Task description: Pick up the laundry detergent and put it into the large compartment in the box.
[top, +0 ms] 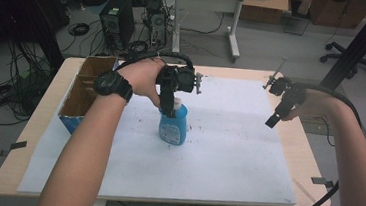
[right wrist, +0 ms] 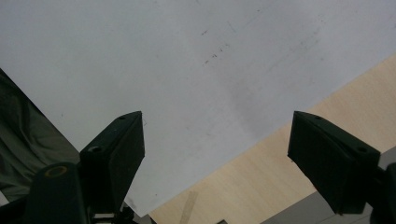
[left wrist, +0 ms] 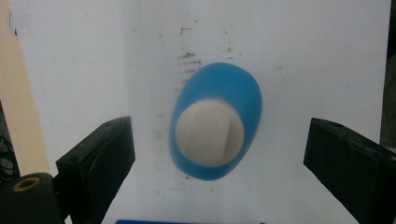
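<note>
A blue plastic bottle (top: 173, 127) with a white cap stands upright on the white sheet (top: 227, 152), left of the table's middle. My left gripper (top: 168, 109) points straight down over its top. In the left gripper view the bottle (left wrist: 212, 126) sits between the two black jaws with a clear gap on each side, so the left gripper (left wrist: 219, 128) is open and not touching it. My right gripper (top: 272, 122) hangs above the sheet's right edge. In its own view the right gripper (right wrist: 215, 119) is open with nothing between the jaws.
An open cardboard box (top: 84, 92) stands at the table's far left, close to my left forearm. Bare wooden table (top: 300, 148) borders the sheet on the right. Computer towers, cables and a desk stand on the floor beyond the table.
</note>
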Available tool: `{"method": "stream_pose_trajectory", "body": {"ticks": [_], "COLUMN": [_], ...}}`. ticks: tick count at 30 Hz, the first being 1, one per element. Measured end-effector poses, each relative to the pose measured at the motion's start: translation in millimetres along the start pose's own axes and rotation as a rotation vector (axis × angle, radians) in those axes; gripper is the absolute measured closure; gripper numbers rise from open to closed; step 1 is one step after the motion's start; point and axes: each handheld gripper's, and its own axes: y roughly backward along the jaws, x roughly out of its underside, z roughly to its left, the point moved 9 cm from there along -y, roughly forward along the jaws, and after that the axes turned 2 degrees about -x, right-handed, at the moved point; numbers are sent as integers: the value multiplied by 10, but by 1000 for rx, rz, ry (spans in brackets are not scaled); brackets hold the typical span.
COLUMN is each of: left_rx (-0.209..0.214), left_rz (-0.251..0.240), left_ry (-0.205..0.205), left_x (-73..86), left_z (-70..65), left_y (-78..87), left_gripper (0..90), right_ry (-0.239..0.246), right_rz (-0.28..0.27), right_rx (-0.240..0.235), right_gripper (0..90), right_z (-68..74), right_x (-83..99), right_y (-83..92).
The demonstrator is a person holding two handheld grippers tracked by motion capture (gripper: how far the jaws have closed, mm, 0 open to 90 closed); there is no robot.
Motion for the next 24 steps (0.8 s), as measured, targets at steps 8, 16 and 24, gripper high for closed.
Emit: {"method": "stream_pose_trajectory", "body": {"ticks": [8, 16, 24], "left_rx": [10, 22, 32], "left_rz": [16, 25, 25], "left_ry": [7, 6, 15], "left_x": [19, 1, 31], "left_z": [12, 14, 18], "left_y": [-88, -151, -230], "left_gripper": [94, 94, 94], "right_ry": [4, 5, 5], "right_rz": [2, 8, 7], "right_rx": [-4, -2, -6], "right_gripper": [187, 187, 187], "right_z": [-1, -8, -11], "right_x": [5, 2, 7], "right_y": [-33, -49, -59]}}
